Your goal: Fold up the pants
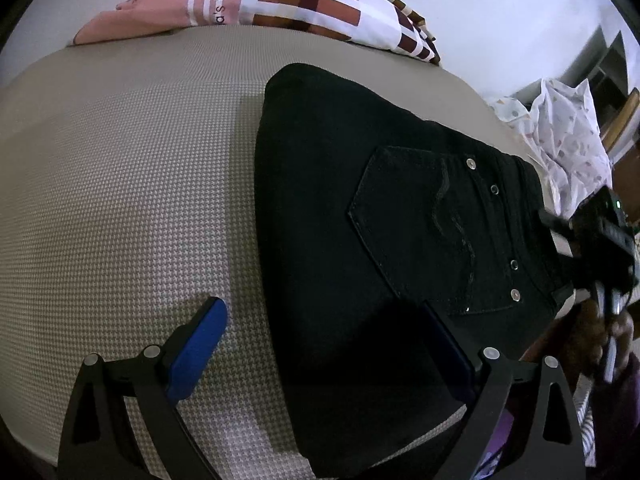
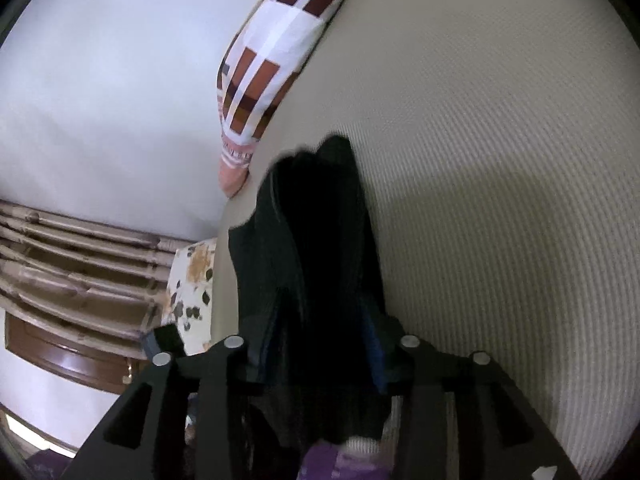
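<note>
- The black pants (image 1: 400, 208) lie on the bed (image 1: 120, 160), already folded to a compact stack, back pocket (image 1: 424, 228) facing up near the bed's right edge. The patterned pillow (image 1: 304, 4) sits well apart at the head.
- Your left gripper (image 1: 320, 344) hovers low with its fingers (image 1: 200, 340) spread wide: one blue pad over bare bed cover, the other over the dark cloth. It straddles the fold's near edge, likely so you can pinch or press it.
- Your right gripper (image 2: 320, 344) has its fingers drawn in around a bunch of black fabric, gripping the pants at the waistband side. That hold probably anchors the stack while the left works.
- In the right wrist view the cloth blurs; how many layers you hold cannot be told.
</note>
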The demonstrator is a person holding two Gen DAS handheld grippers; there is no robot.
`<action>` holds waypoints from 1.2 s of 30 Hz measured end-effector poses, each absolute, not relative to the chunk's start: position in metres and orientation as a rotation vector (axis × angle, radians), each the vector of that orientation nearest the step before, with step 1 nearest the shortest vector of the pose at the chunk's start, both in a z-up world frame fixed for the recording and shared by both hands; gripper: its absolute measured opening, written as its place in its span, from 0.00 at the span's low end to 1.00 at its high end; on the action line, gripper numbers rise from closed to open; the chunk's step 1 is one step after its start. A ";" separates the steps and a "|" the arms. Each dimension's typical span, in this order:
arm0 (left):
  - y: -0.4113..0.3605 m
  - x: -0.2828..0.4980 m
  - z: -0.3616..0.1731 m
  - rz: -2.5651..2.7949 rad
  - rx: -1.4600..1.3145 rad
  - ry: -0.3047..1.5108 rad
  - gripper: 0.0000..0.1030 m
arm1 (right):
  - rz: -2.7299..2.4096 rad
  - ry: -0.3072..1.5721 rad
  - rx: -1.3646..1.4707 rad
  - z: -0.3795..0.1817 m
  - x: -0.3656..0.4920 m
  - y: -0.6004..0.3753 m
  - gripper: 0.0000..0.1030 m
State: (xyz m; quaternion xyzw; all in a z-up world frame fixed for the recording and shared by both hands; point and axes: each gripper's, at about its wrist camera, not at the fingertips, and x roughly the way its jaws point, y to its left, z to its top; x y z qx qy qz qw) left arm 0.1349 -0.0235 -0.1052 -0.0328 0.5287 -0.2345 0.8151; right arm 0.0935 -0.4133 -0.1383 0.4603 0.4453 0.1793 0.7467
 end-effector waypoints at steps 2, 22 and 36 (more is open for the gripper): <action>-0.021 0.134 -0.106 -0.501 -0.074 1.119 0.93 | 0.393 0.958 0.985 -0.133 0.109 -0.412 0.39; -0.016 0.124 -0.106 -0.462 -0.055 1.073 0.93 | 0.409 0.941 1.004 -0.141 0.115 -0.413 0.31; -0.016 0.123 -0.105 -0.449 -0.039 1.042 0.96 | 0.349 1.002 0.779 -0.129 0.065 -0.385 0.30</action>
